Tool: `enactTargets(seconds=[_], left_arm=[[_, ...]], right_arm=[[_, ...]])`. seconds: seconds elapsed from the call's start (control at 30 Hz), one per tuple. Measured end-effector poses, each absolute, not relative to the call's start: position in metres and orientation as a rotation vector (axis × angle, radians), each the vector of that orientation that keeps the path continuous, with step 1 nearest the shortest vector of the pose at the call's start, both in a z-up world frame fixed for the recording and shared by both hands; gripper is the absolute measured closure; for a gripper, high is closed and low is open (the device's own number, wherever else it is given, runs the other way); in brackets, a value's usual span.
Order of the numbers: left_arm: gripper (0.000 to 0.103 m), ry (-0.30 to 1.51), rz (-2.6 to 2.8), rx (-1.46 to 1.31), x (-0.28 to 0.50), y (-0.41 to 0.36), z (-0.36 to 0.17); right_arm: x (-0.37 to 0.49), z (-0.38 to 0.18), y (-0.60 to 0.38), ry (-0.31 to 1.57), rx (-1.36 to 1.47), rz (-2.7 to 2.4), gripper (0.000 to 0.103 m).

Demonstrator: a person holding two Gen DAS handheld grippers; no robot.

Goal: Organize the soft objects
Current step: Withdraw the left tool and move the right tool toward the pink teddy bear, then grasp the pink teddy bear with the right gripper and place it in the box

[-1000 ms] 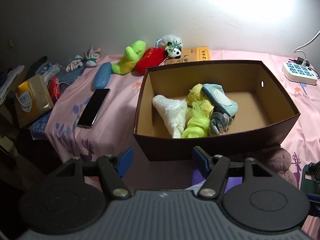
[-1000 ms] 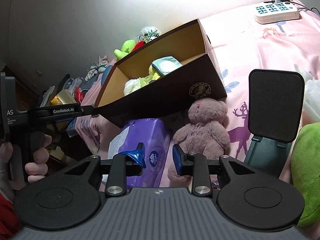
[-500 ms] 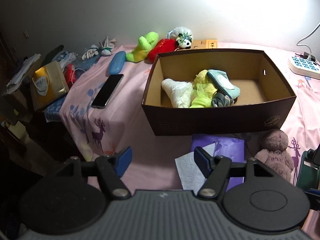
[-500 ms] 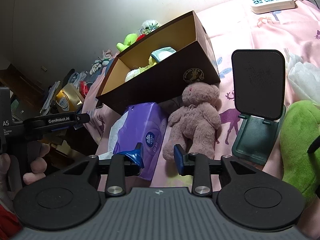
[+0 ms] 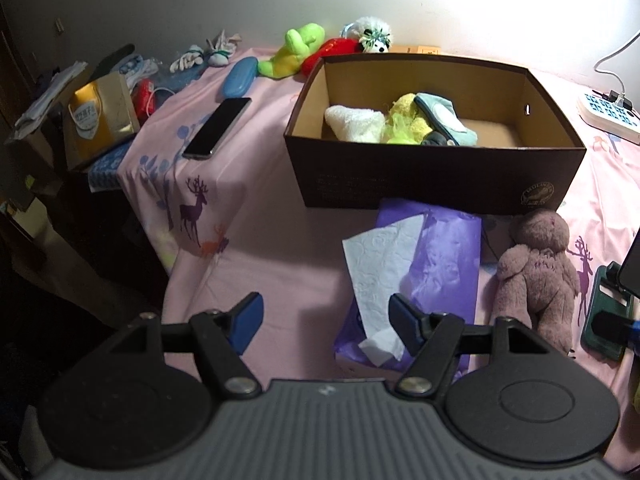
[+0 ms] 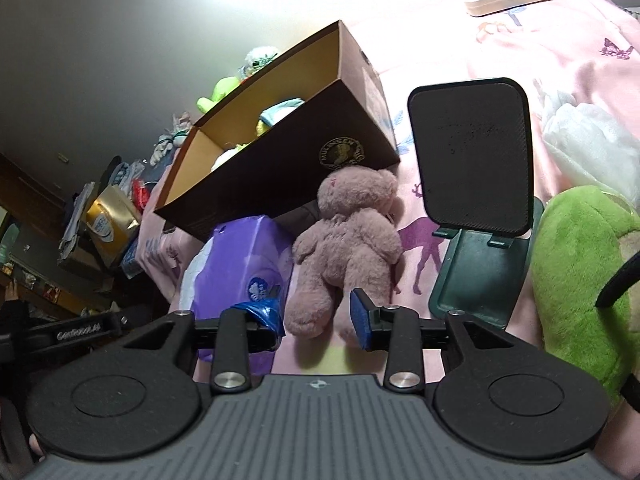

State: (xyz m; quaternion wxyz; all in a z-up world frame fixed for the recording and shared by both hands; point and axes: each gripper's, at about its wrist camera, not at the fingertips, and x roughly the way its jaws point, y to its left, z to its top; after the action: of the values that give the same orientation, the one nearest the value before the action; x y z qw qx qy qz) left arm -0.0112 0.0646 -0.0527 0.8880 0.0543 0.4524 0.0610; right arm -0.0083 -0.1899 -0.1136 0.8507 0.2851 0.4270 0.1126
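With a few soft pieces already in my cardboard box (image 5: 436,178), the pink teddy bear (image 6: 348,240) and green plush (image 6: 580,280) remain, and my right tool (image 6: 316,316) gapes empty by the bear's legs, left tool (image 5: 326,316) wide and empty too

I'm looking at a bed with a pink deer-print sheet (image 5: 248,216). Brown box (image 5: 436,184) sits at 12 o'clock, purple tissue pack (image 5: 444,264) right below it, pink teddy (image 5: 536,272) at 3, phone (image 5: 218,128) at 10, power strip (image 5: 608,114) at 2.
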Motion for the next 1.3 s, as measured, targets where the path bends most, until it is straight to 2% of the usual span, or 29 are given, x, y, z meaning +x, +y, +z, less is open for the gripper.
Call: enactTargets(seconds=[0.4,0.53,0.77,1.0,1.17,1.3], left_arm=[[0.032,0.965,0.051,0.088,-0.014,0.072,-0.062],[0.032,0.952,0.014,0.101,-0.006,0.072,-0.060],[0.031,0.931,-0.050,0.142,0.012,0.072,-0.059],[0.031,0.932,-0.092,0.163,0.033,0.078,-0.062],[0.031,0.940,-0.117,0.172,0.041,0.083,-0.066],[0.031,0.933,-0.134,0.170,0.048,0.088,-0.066]], right_arm=[[0.025,-0.153,-0.191,0.929,0.615,0.108,0.080],[0.030,-0.165,-0.194,0.943,0.722,0.170,0.079],[0.030,-0.157,-0.204,0.810,0.862,0.334,0.079],[0.045,-0.160,-0.178,0.867,0.678,0.212,0.078],[0.057,-0.166,-0.179,0.887,0.730,0.207,0.078],[0.052,-0.161,-0.189,0.911,0.743,0.194,0.083]])
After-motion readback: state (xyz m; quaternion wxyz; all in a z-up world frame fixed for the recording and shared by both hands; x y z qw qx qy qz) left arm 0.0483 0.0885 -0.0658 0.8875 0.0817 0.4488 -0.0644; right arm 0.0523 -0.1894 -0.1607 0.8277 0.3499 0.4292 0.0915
